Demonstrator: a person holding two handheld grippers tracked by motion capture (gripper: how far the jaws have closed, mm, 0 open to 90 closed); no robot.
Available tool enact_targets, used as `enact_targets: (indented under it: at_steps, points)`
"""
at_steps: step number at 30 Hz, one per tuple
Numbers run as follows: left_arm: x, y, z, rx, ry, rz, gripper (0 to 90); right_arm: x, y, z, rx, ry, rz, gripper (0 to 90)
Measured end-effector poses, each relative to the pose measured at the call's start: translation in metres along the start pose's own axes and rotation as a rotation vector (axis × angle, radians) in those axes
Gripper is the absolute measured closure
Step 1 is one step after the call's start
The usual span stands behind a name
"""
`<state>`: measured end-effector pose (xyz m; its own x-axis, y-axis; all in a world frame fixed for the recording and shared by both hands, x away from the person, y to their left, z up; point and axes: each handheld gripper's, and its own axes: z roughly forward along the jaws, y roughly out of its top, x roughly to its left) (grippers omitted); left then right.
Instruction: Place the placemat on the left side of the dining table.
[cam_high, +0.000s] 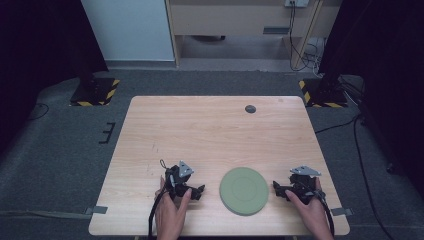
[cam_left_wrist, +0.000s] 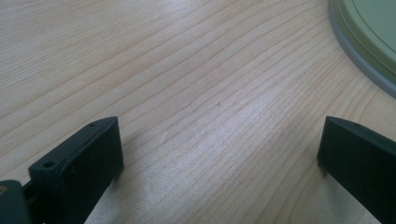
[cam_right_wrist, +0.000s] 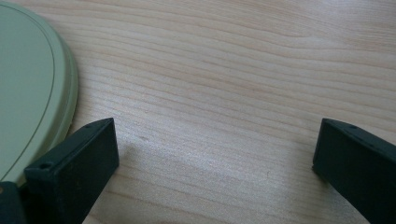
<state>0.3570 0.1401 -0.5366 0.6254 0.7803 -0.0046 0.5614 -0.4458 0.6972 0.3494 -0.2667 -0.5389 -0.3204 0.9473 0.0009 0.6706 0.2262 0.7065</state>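
Both pairs of fingers are spread wide with nothing between them, low over the bench (cam_high: 210, 125). The green plate (cam_high: 244, 190) lies flat between them: just right of the left gripper (cam_high: 199, 191), just left of the right gripper (cam_high: 278, 190), about equally near; being round, it has no long axis.

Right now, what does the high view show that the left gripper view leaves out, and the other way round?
High view alone: the whole round flat green plate lying between the left gripper and the right gripper, both hands, the small dark round disc near the table's far edge, and the grey floor. Left gripper view alone: its own black jaws up close, wide apart with nothing between them. Both: the light wooden table and the plate's rim.
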Motion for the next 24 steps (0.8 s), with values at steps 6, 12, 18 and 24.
enact_targets:
  at_steps: [6, 12, 18, 24]
  points:
    - [0.000, 0.002, 0.002, -0.002, 0.009, -0.015, 0.0, 0.000, 0.000, 0.000, 0.001, 0.000, 0.001, 0.7]
    - [-0.002, 0.003, 0.003, -0.001, 0.031, -0.035, 0.0, 0.000, 0.000, 0.000, 0.001, -0.001, 0.001, 0.6]
    - [-0.004, 0.004, 0.004, -0.001, 0.044, -0.048, 0.0, 0.001, 0.000, -0.001, -0.006, 0.017, -0.020, 3.2]
    - [-0.010, 0.002, -0.008, -0.087, -0.019, -0.020, 3.1, 0.008, -0.003, -0.010, -0.023, 0.076, -0.067, 3.9]
